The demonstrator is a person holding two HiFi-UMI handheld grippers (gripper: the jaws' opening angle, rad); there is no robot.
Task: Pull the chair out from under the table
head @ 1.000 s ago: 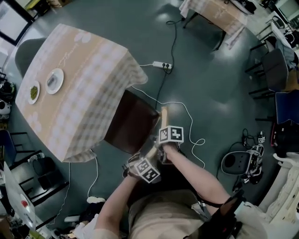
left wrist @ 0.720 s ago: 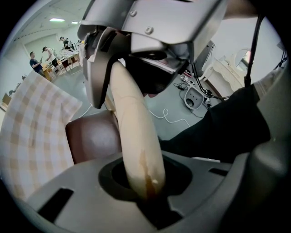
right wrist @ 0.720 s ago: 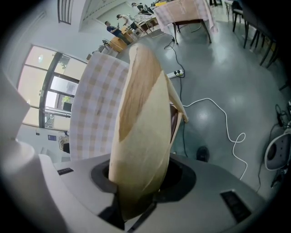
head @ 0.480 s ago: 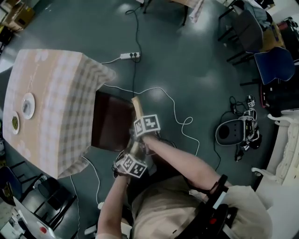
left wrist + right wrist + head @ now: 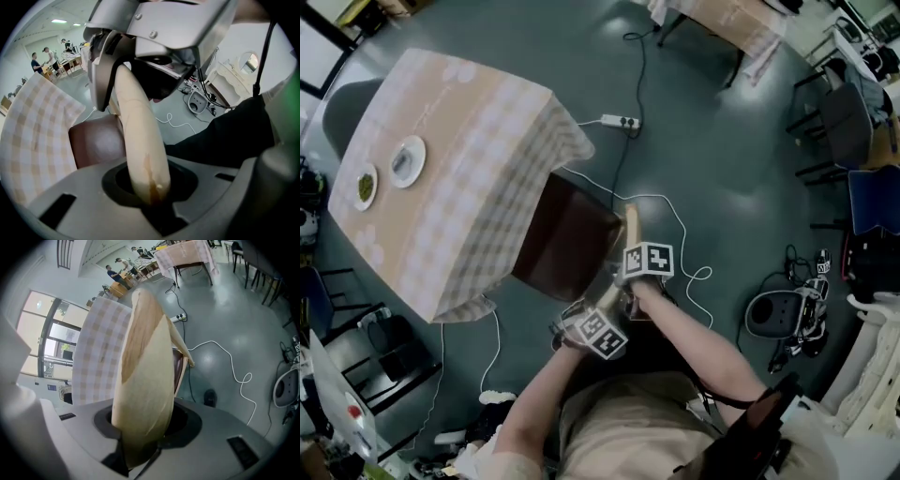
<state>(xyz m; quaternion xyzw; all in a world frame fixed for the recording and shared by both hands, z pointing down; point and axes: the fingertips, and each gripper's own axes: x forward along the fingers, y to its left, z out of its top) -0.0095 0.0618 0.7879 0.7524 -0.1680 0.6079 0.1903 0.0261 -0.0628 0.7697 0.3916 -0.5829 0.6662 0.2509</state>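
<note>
The chair stands at the table (image 5: 441, 187) with its checked cloth, its dark brown seat (image 5: 567, 244) partly under the table's edge. Its pale wooden back rail (image 5: 628, 230) faces me. In the head view my left gripper (image 5: 598, 323) and my right gripper (image 5: 643, 267) sit side by side on that rail. The rail (image 5: 140, 140) runs straight through my left gripper (image 5: 149, 190), which is shut on it. In the right gripper view the rail (image 5: 145, 376) fills my right gripper (image 5: 140, 439), shut on it too. The pads are hidden behind the wood.
A white cable (image 5: 675, 220) loops over the grey floor beside the chair, from a power strip (image 5: 621, 122). A round grey device (image 5: 773, 323) lies at the right. Dark chairs (image 5: 848, 131) and another covered table (image 5: 731, 23) stand farther off. Two plates (image 5: 408, 161) rest on the table.
The head view swung aside half a second ago and has come back. Both grippers stay clamped on the back rail, and the chair stands about where it was.
</note>
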